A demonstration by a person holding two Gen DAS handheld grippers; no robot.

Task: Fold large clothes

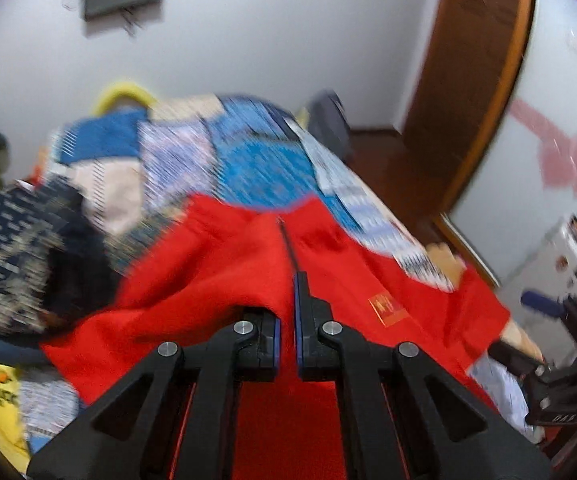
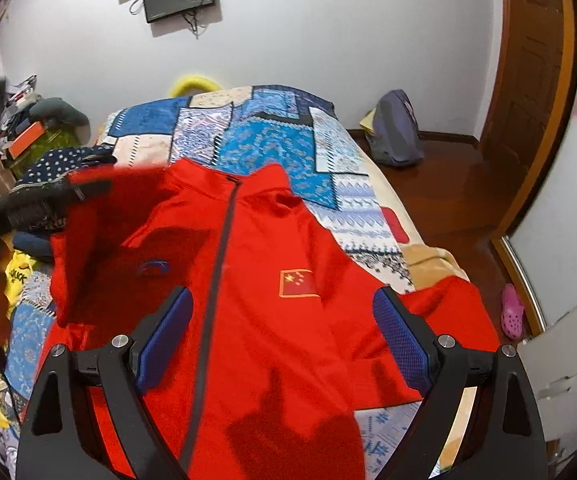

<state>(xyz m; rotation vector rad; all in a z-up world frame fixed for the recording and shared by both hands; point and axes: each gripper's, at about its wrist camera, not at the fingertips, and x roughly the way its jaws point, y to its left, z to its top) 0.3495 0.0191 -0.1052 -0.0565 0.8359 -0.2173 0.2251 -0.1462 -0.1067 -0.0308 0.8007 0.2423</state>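
Your right gripper (image 2: 280, 344) hangs with jaws wide over the red zip jacket (image 2: 256, 300), which is spread on the patchwork-quilted bed (image 2: 248, 128). Your left gripper (image 1: 287, 320) has pinched its jaws onto the jacket's left shoulder fabric, lifting it.

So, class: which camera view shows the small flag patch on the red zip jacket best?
The right wrist view: the flag patch on the red zip jacket is sharp, its yellow stars visible. In the left wrist view it is only a motion-blurred orange rectangle.
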